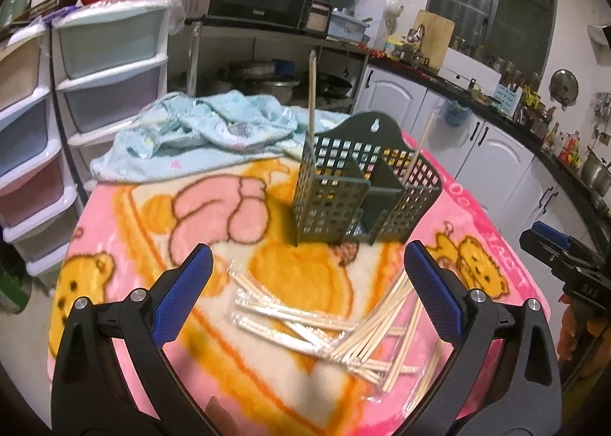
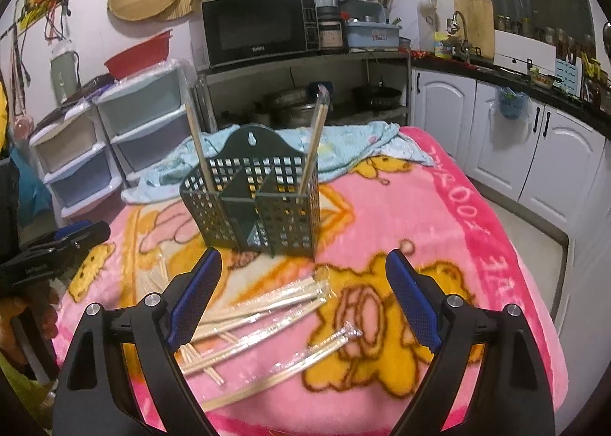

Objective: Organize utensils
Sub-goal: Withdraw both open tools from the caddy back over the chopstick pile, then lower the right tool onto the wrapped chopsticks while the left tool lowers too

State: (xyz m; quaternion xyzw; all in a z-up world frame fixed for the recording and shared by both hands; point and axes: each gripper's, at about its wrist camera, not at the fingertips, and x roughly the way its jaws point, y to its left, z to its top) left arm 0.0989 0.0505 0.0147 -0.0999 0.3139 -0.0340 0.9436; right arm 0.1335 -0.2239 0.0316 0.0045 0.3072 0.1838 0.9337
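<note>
Already both tools are poised above the pile: the left gripper and the right gripper each stand with blue-padded jaws spread wide and nothing between them.

The loose pale wooden chopsticks and the pairs sealed in clear plastic sleeves lie criss-crossed on the pink cartoon-print fleece blanket, just in front of the dark green perforated plastic utensil holder. That holder stands upright with a divider down its middle; one chopstick leans in its left compartment and another in its right, as the right wrist view shows.

Several things could go wrong from here. The sticks overlap, so jaws closing on the heap may catch two or three at once, or pinch a sleeve's slack film and let the pair inside slide out. Bare sticks are thin and round and could roll away under a pad on the soft fleece. The blanket itself gives, so a push downward may bury a stick rather than seat it between the pads. The holder looks light; a stick arriving at a slant could catch the mesh rim and tip it. Motion blur softens the pile, so I cannot tell exactly which sticks lie on top.
</note>
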